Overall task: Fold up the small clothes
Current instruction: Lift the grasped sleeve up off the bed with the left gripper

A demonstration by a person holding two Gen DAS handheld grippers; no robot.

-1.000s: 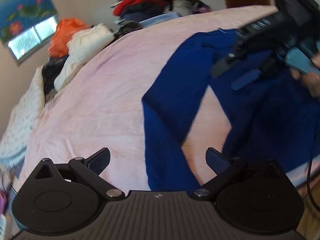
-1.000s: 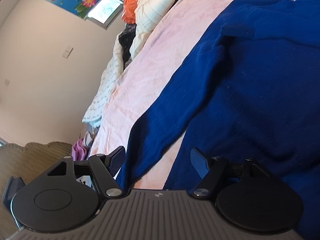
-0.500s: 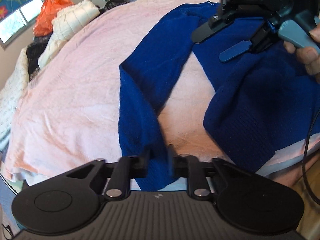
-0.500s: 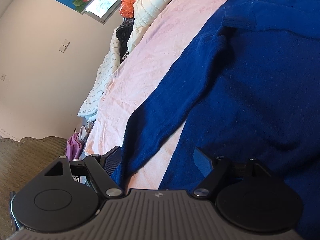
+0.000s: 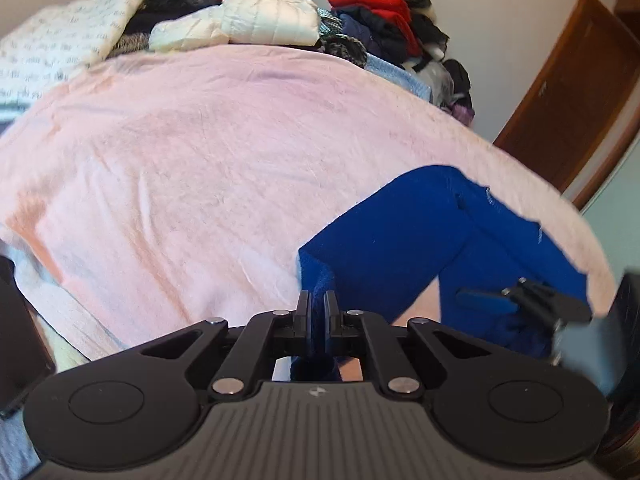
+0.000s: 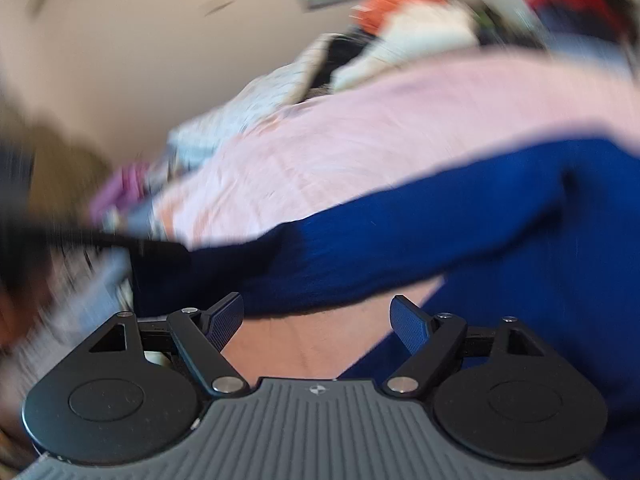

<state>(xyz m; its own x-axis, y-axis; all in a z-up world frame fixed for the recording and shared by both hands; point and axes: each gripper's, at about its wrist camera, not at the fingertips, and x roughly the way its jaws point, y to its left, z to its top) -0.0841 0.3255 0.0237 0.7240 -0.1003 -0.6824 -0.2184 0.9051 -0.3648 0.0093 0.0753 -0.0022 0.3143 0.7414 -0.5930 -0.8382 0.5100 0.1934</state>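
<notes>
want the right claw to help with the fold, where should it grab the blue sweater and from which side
Probably the hem corner of the blue sweater just ahead of the right claw, coming in low from the near bed edge. The left claw already pinches the sleeve cuff; the body lies flat on the pink blanket, so only edges offer a pinch.

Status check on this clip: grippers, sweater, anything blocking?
Left gripper shut on the blue sweater's sleeve end. Right gripper open, jaws empty, over the sweater's edge. Pink blanket bare ahead; clothes pile far back.
</notes>
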